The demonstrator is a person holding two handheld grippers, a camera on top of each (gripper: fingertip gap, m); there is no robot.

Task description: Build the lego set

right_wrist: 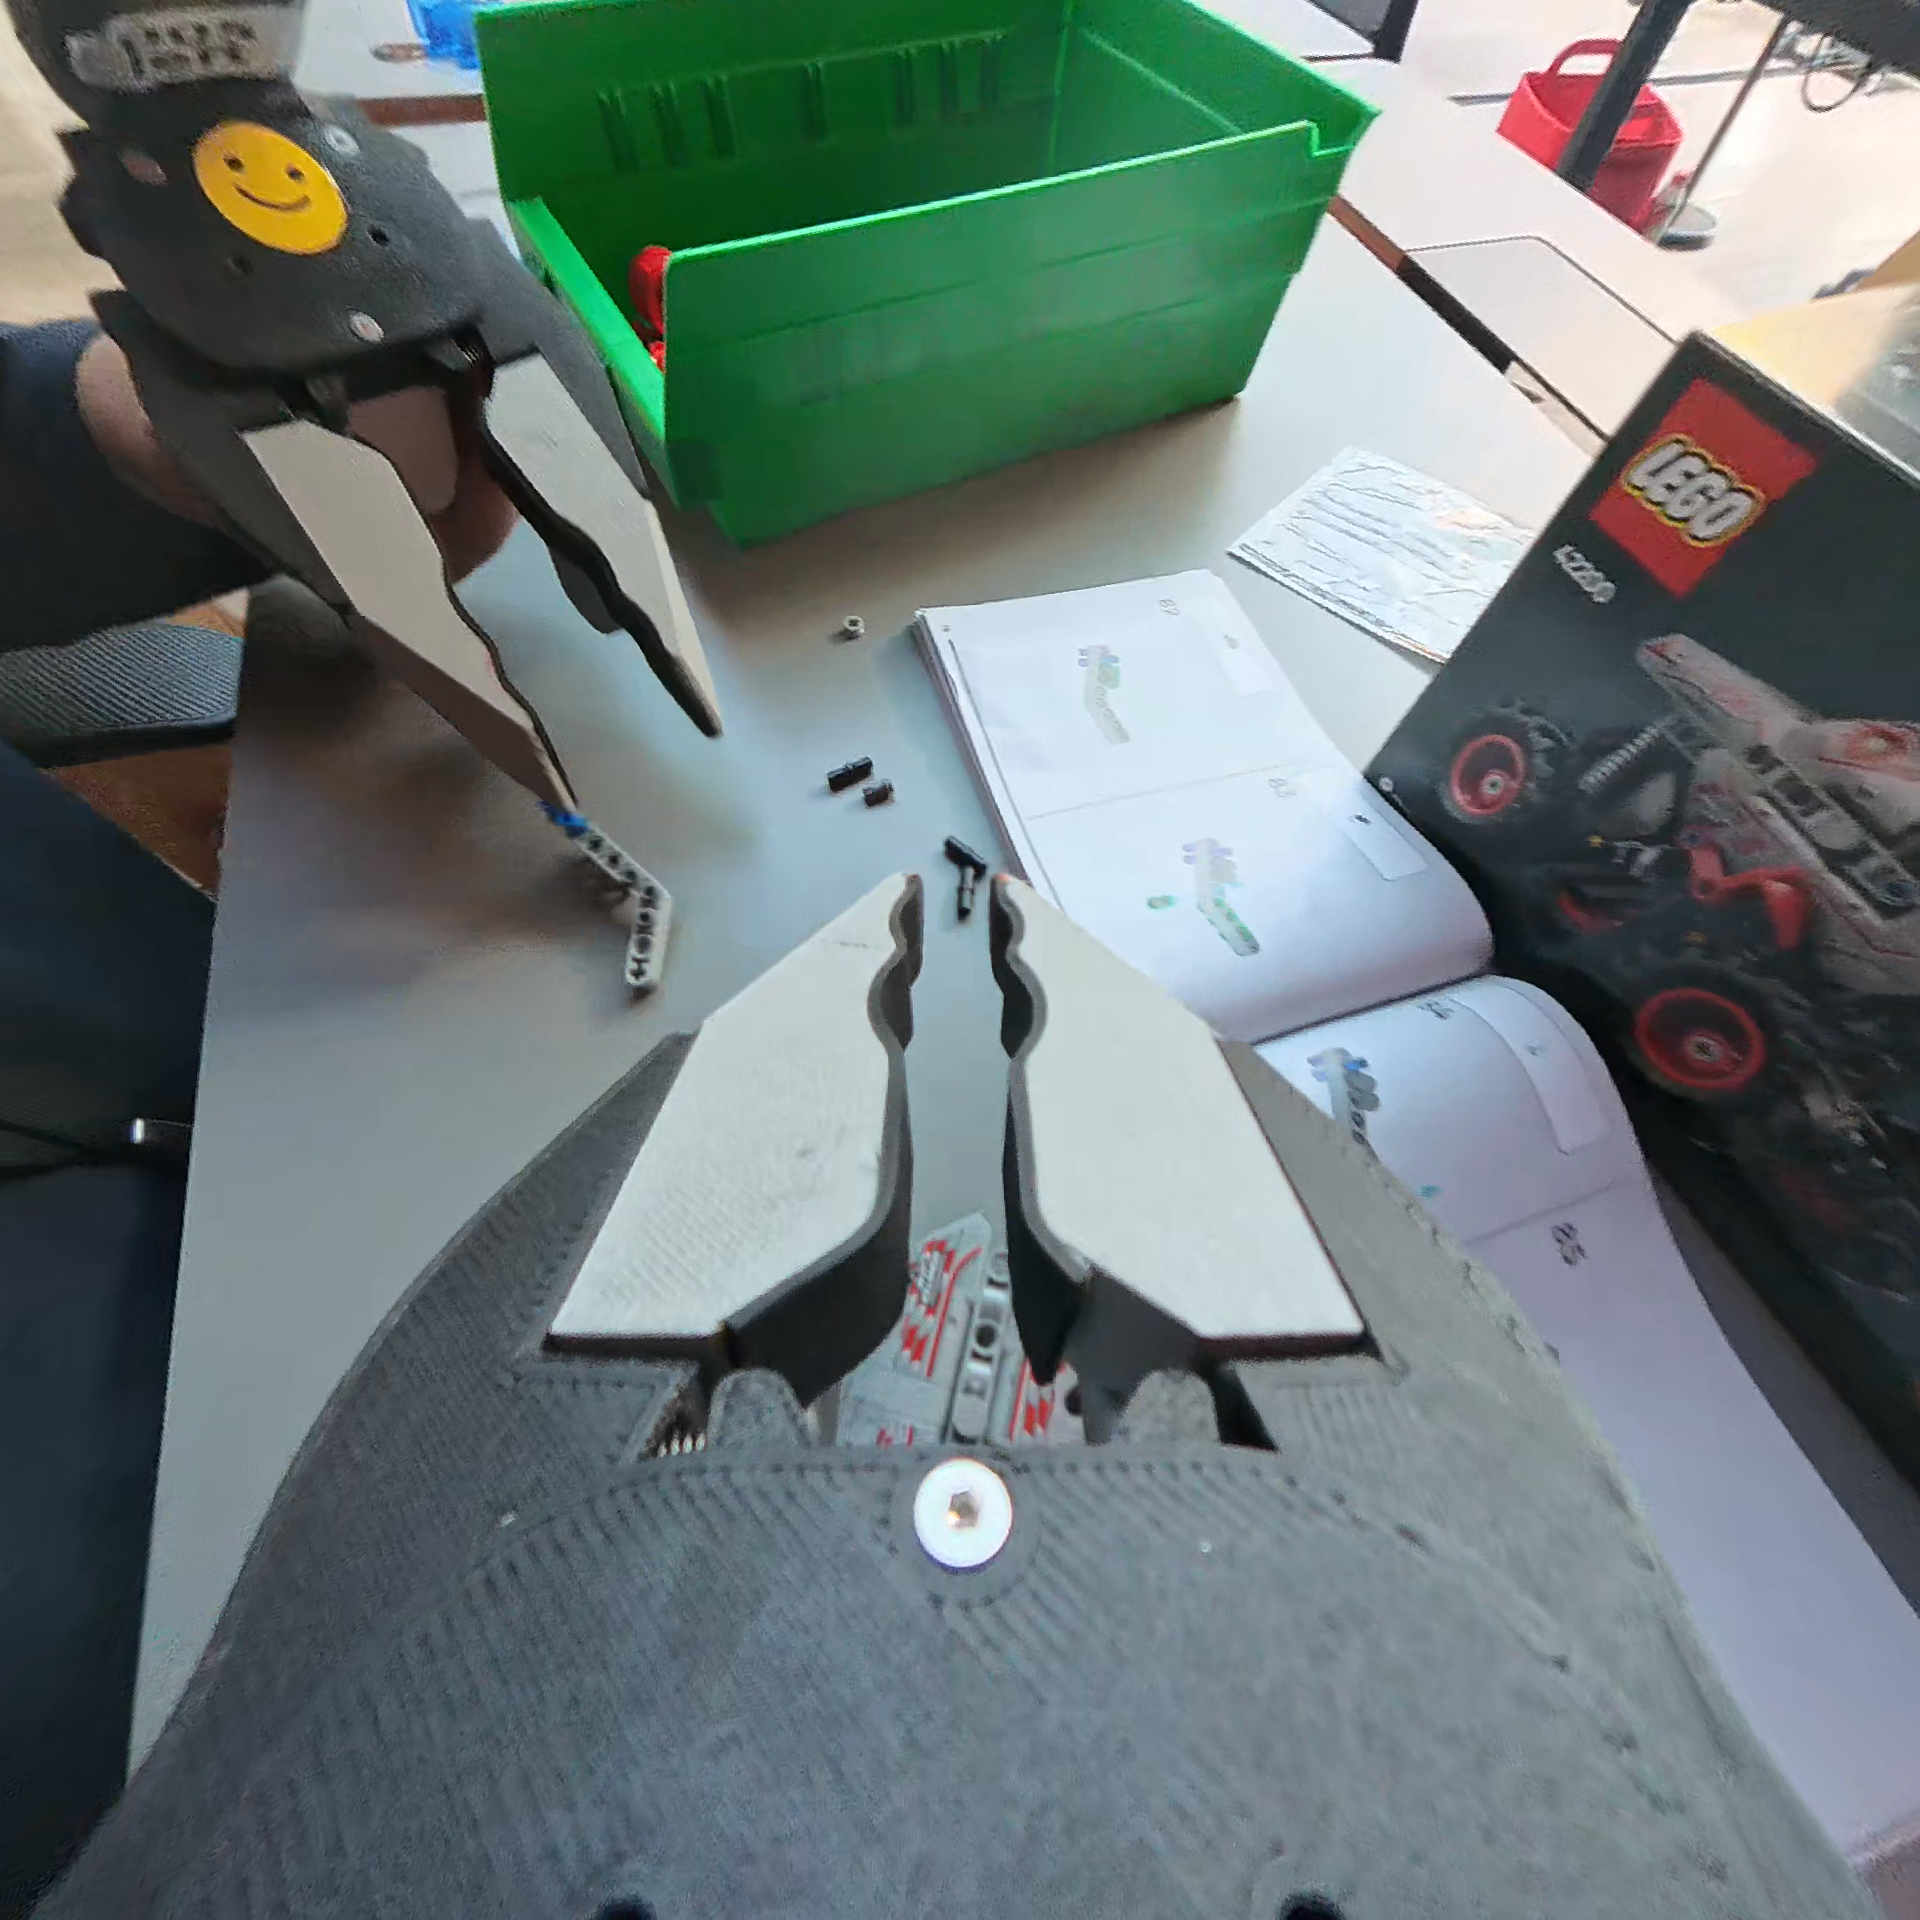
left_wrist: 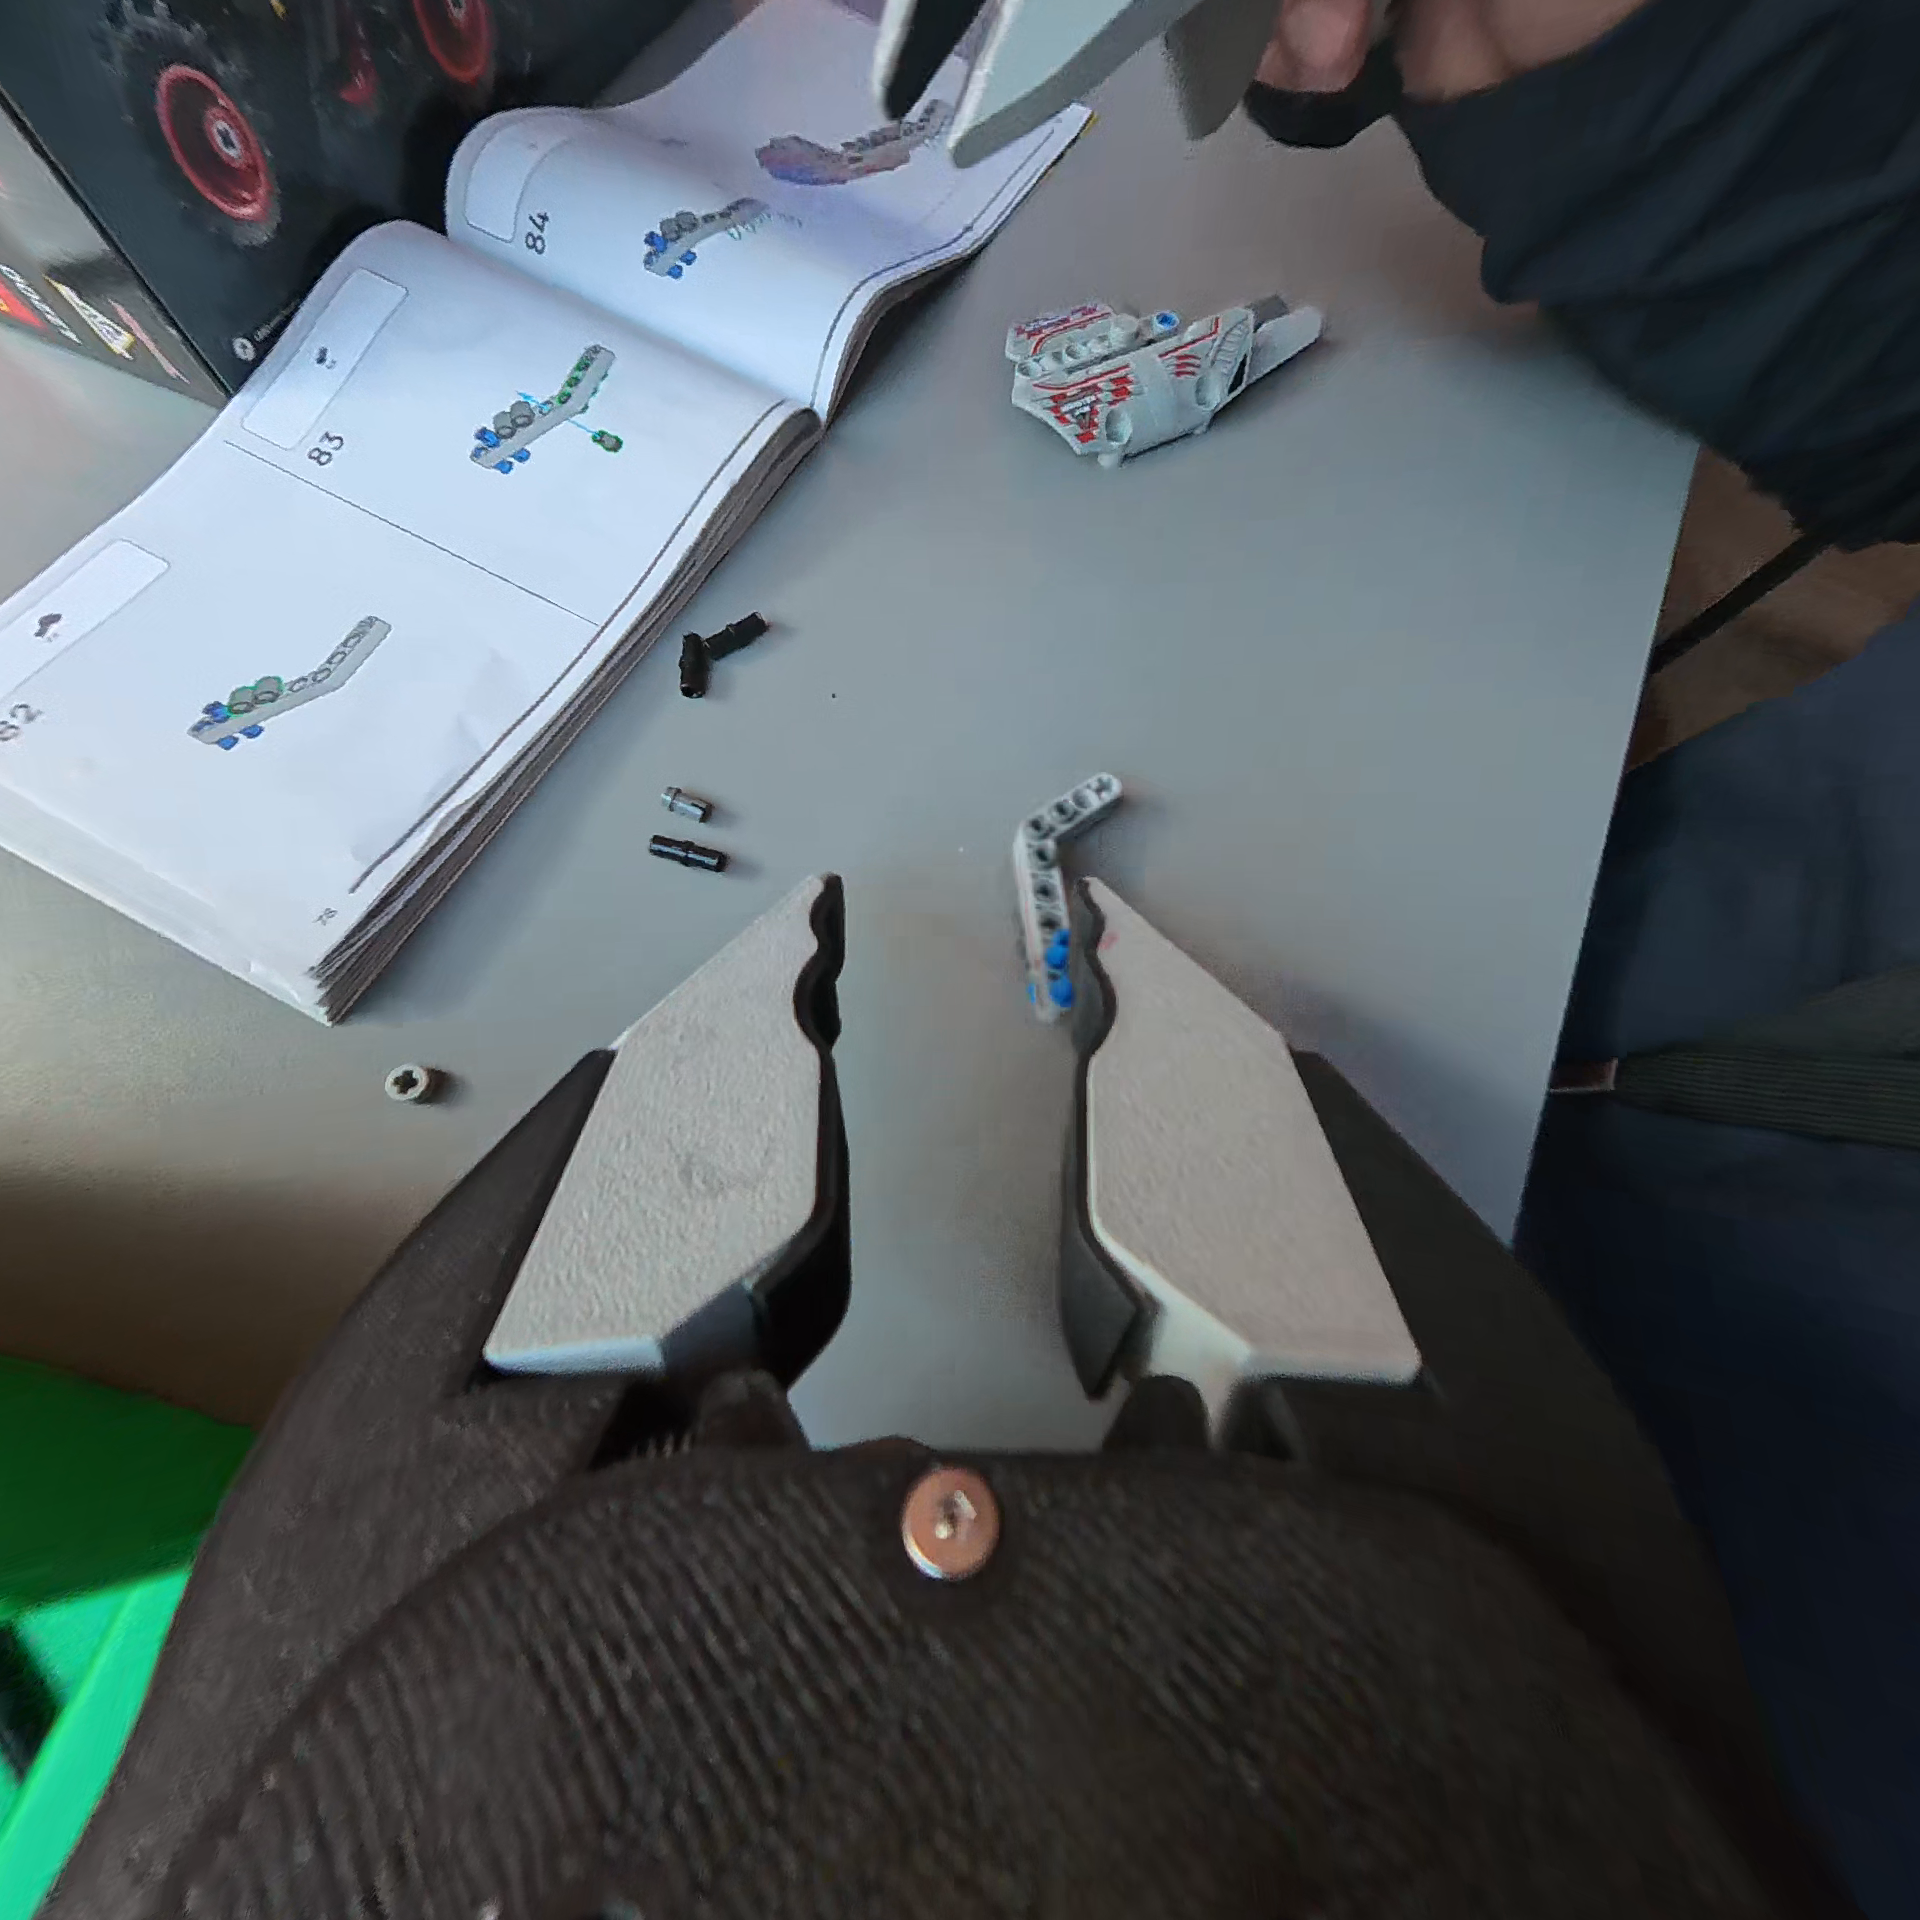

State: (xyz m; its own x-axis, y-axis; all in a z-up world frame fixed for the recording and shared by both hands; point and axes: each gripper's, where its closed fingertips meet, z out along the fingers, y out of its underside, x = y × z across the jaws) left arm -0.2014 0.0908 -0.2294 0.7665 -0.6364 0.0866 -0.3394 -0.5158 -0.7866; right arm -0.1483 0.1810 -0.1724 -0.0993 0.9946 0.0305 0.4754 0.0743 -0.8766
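A bent grey beam (left_wrist: 1049,862) with blue pins at its near end lies on the grey table (left_wrist: 1299,675). My left gripper (left_wrist: 961,899) is open and empty, low over the table, its right finger against the beam's blue-pin end. It also shows in the right wrist view (right_wrist: 636,761) over the beam (right_wrist: 634,904). My right gripper (right_wrist: 956,891) is empty, held above the table with its jaws a narrow gap apart. Two joined black pins (right_wrist: 963,875) lie beyond its tips. A grey and red panel assembly (left_wrist: 1132,379) lies under the right gripper (left_wrist: 935,83).
The open instruction booklet (left_wrist: 416,540) lies left. Beside it lie the joined black pins (left_wrist: 717,649), a grey pin (left_wrist: 686,802), a black pin (left_wrist: 688,852) and a grey bush (left_wrist: 416,1084). A green bin (right_wrist: 935,312), the set's box (right_wrist: 1714,779) and a paper sheet (right_wrist: 1382,545) stand farther off. The left gripper's tips are roughly 12 centimetres from the right gripper's.
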